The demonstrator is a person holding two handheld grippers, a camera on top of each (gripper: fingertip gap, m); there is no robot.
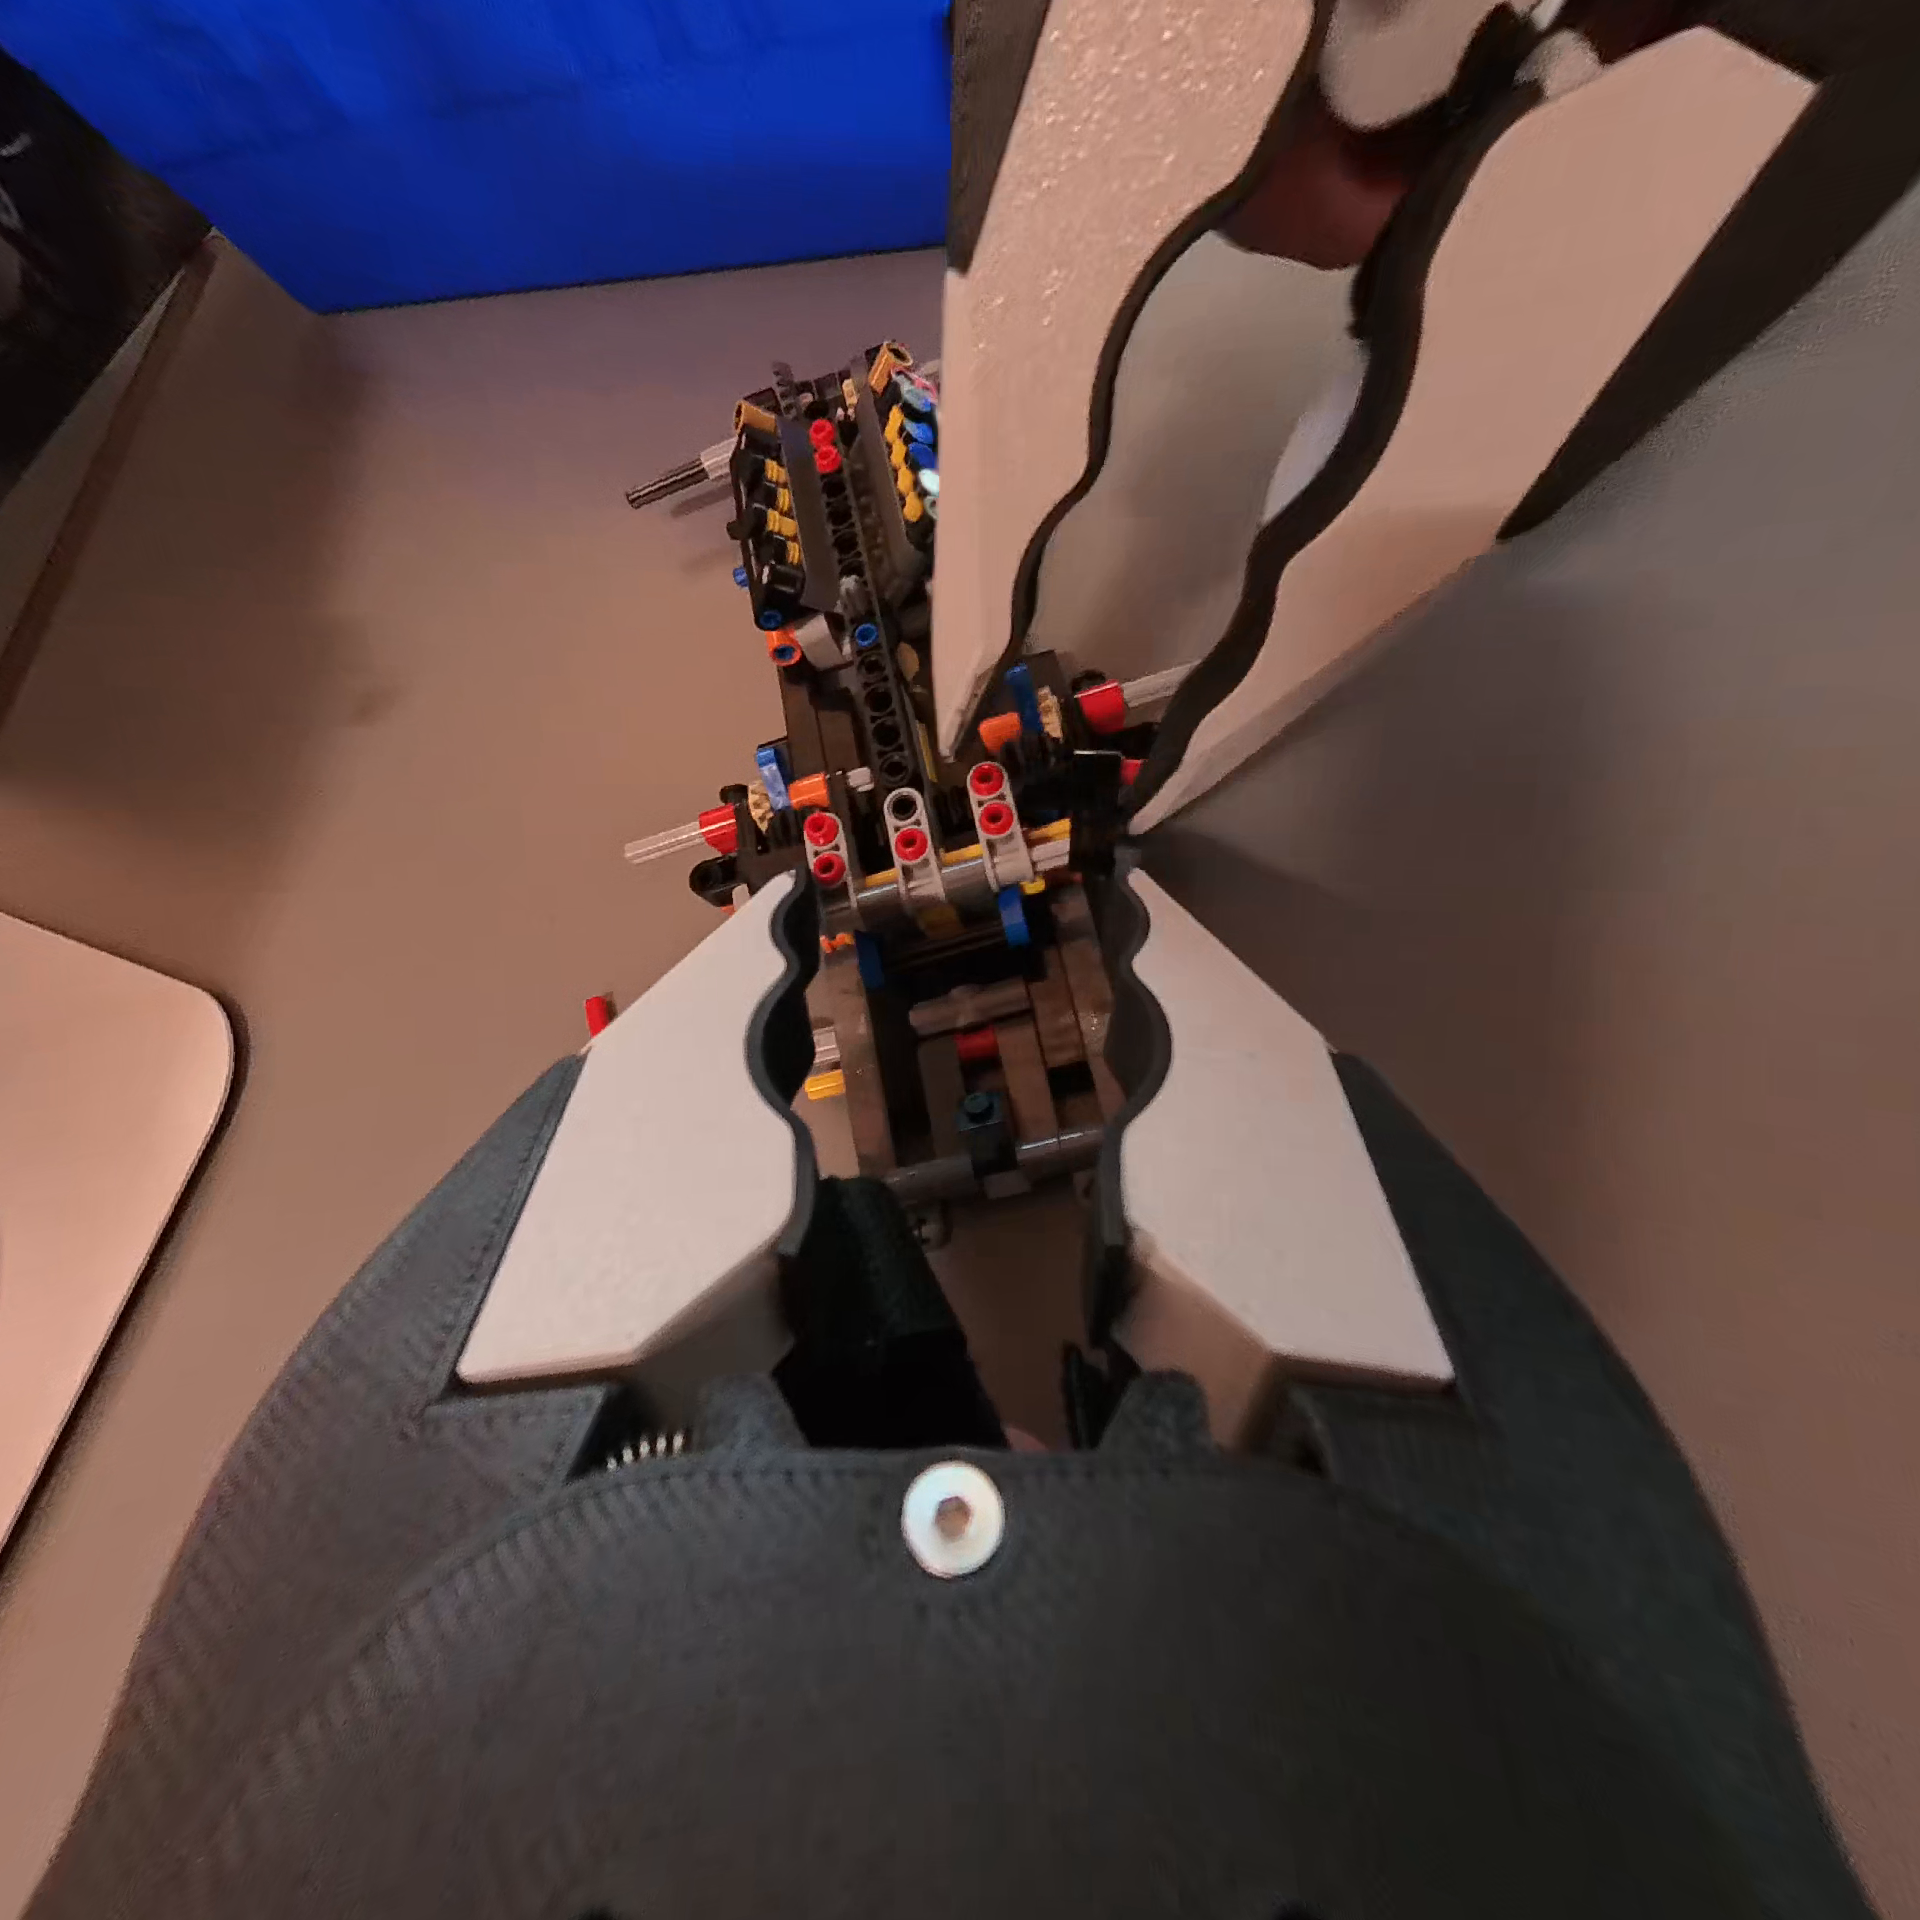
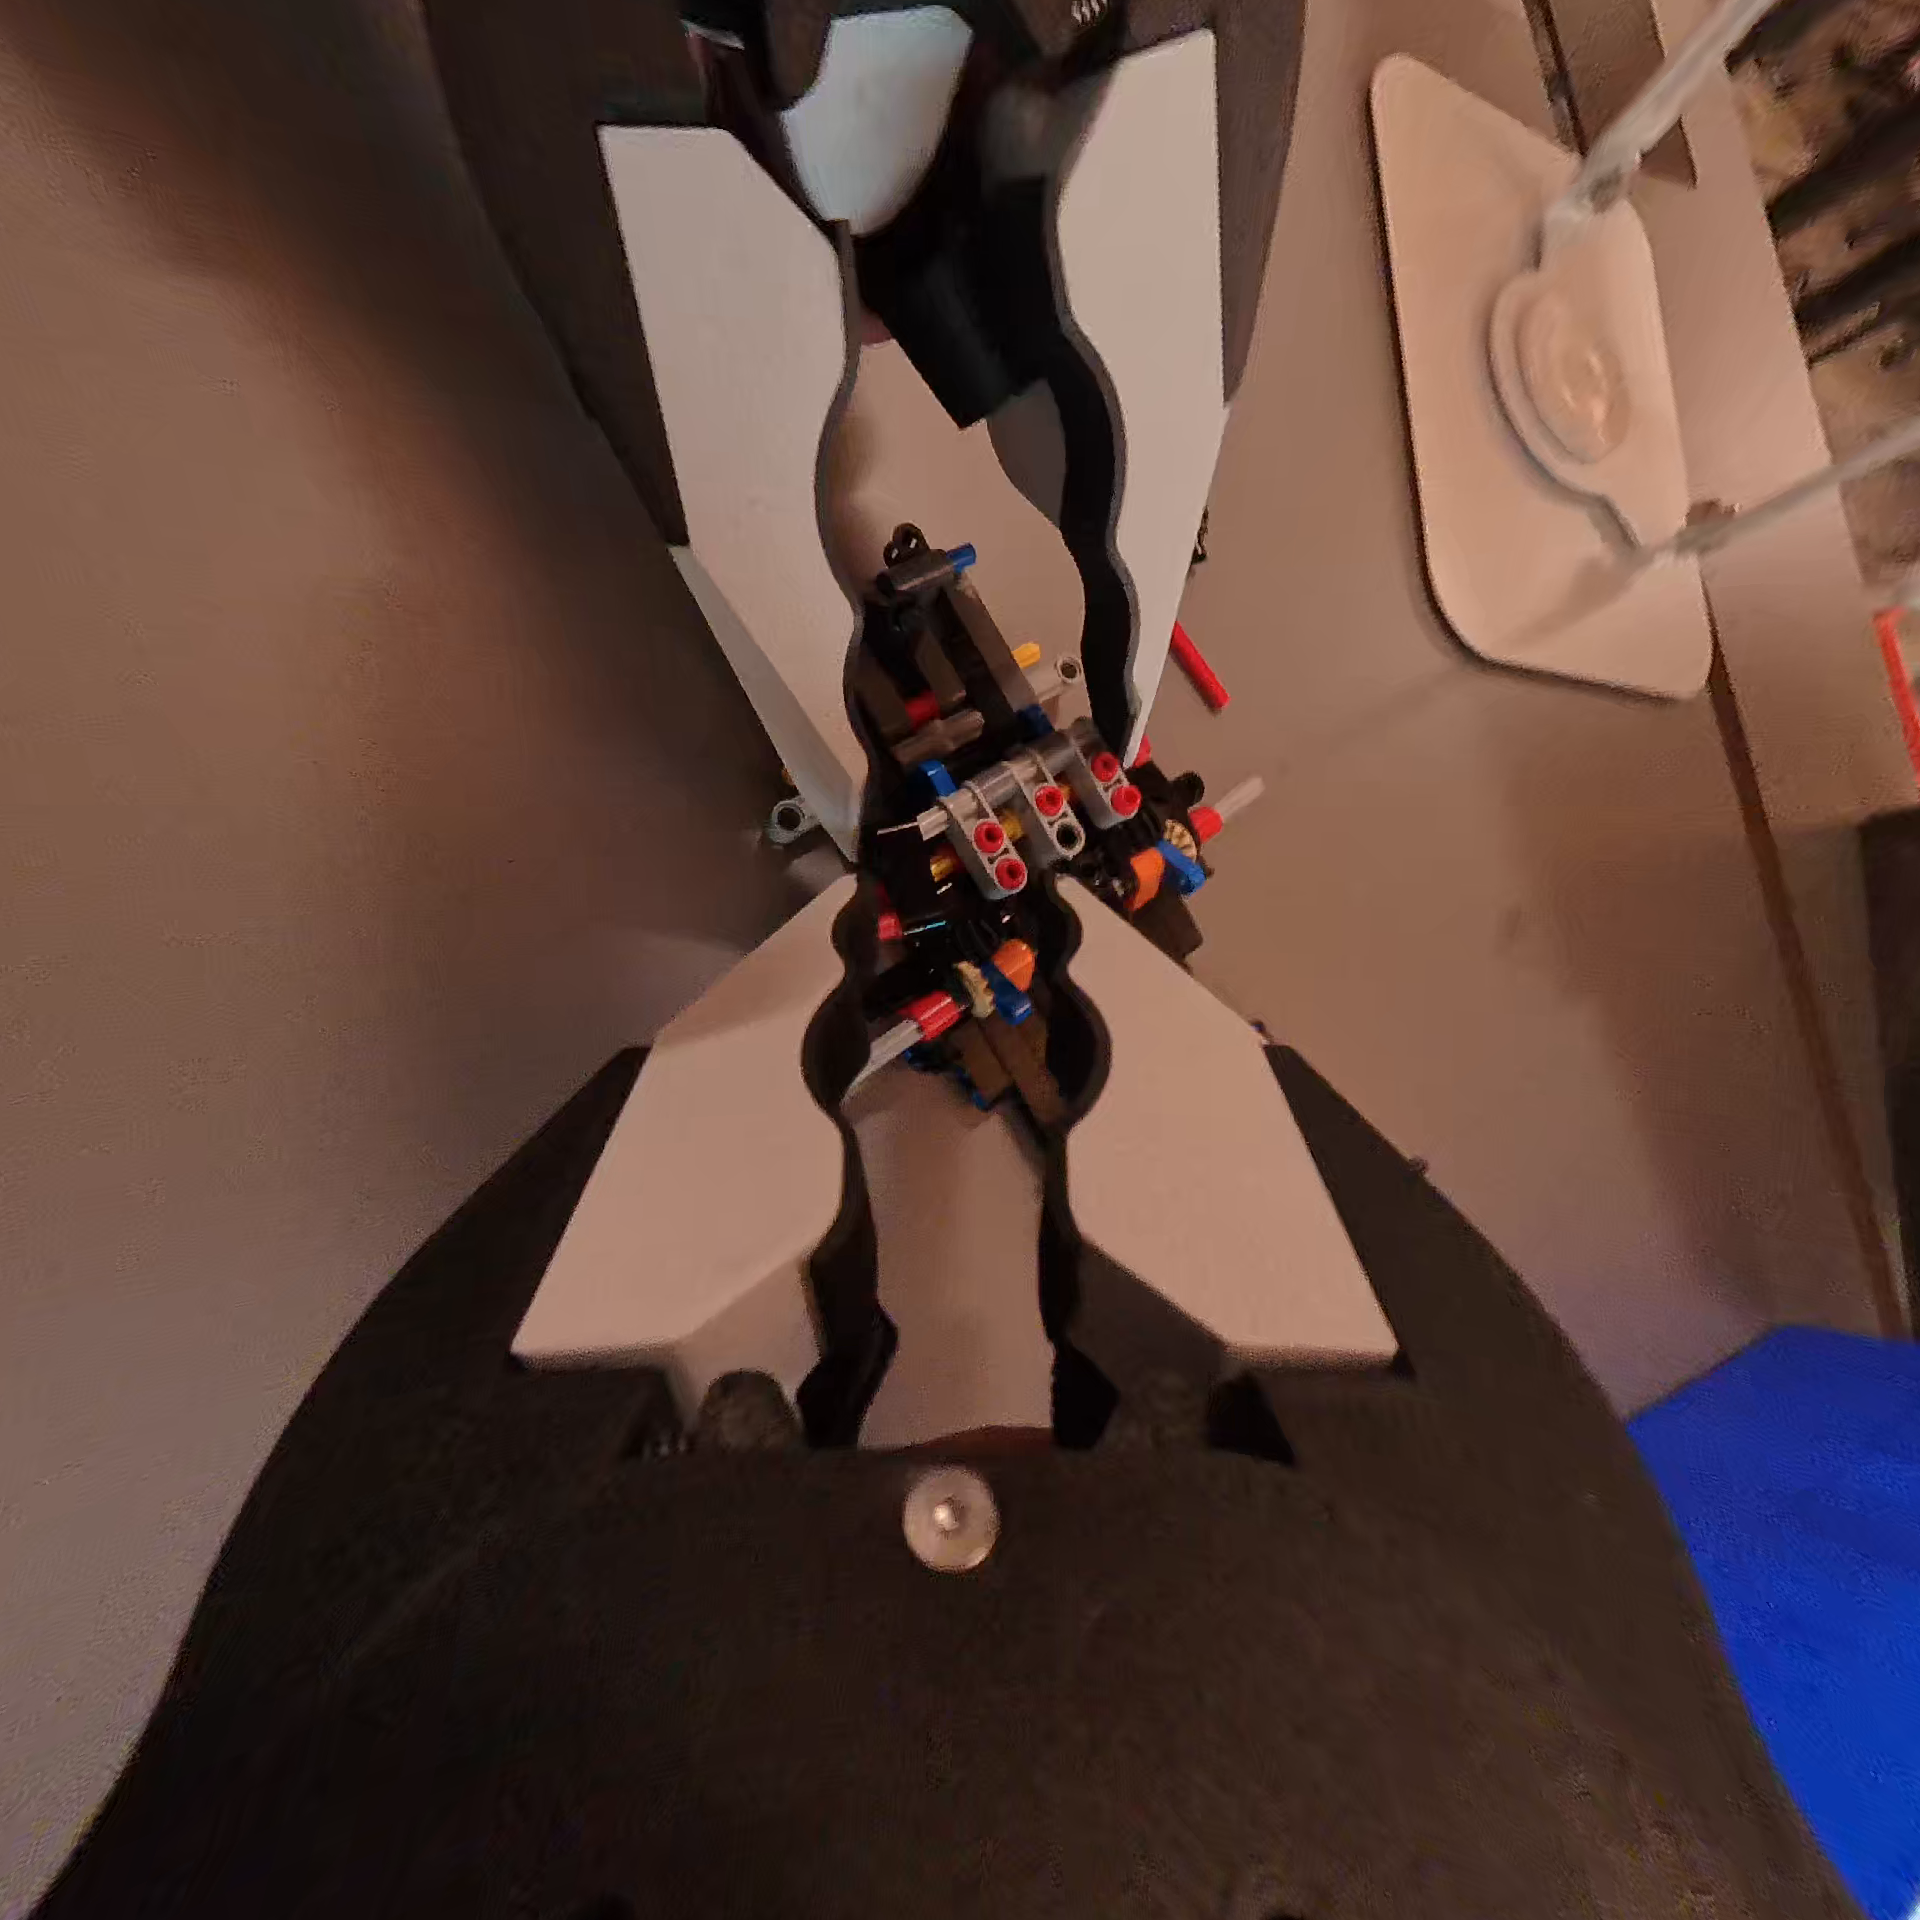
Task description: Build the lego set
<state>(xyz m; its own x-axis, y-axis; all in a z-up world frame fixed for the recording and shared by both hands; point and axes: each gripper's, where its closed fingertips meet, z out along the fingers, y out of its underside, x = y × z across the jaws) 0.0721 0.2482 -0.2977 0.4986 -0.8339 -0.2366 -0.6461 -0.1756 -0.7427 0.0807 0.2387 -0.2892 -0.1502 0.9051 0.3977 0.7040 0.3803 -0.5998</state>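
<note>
At frame centre, left tool [image 1: 961, 883] & right tool [image 2: 961, 883] are both clamping the lego chassis [image 1: 894, 727], fingers narrowly parted; likely mid-assembly w/ next piece needing one tool freed.

No writing, label, brand mark, number or sign can be read in either view.
</note>
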